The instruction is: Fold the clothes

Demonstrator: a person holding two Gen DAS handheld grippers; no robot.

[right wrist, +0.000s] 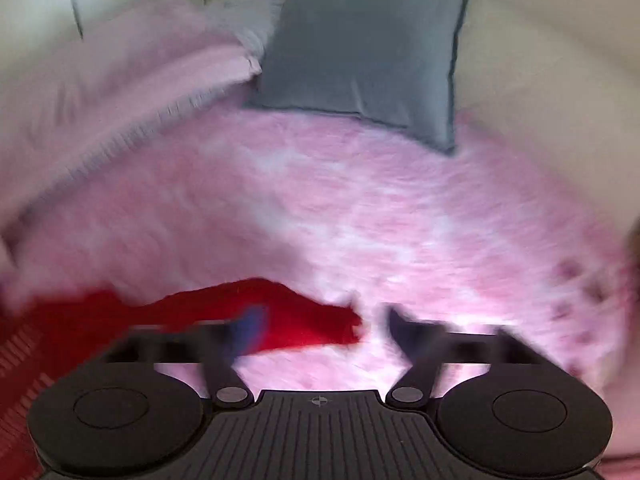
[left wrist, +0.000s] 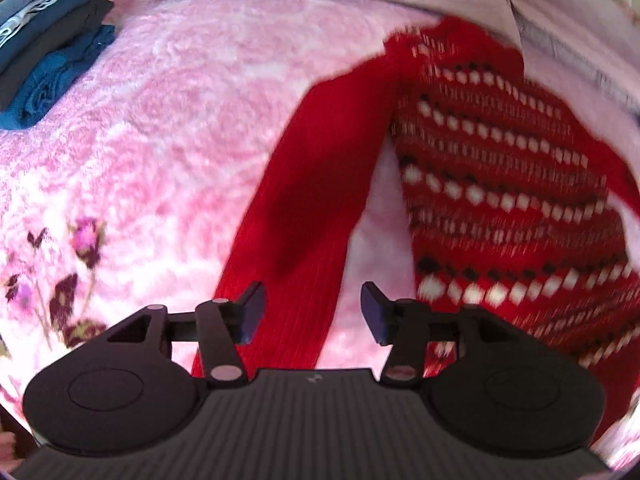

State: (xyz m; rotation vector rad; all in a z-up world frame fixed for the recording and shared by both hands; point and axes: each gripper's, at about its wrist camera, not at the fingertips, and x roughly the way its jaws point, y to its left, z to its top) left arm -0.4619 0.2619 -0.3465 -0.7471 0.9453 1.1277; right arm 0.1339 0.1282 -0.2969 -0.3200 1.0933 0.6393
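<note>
Bed [left wrist: 160, 120]: covered by a fluffy pink blanket with a flower print at the near left corner; it carried everything listed here.
Grey cushion [right wrist: 360, 52]: propped at the far end of the bed, well apart from the clothes.
Red sweater [left wrist: 500, 168]: lay spread on the blanket, white-and-black patterned body to the right, one plain red sleeve [left wrist: 296, 216] stretched out straight beside it with pink showing between; in the right wrist view another red sleeve end [right wrist: 280, 320] pointed across the blanket.
Folded stack [left wrist: 48, 56]: blue and dark garments piled at the far left edge, already lying as the task wants.
Progress: stack folded; sweater flat and open, sleeves out, so its folding was left.
Left gripper [left wrist: 313, 314]: poised low over the sleeve's near end, fingers apart, holding nothing.
Right gripper [right wrist: 318, 328]: just at the sleeve tip; heavy blur, but the fingers appeared apart with the cloth probably not pinched.
</note>
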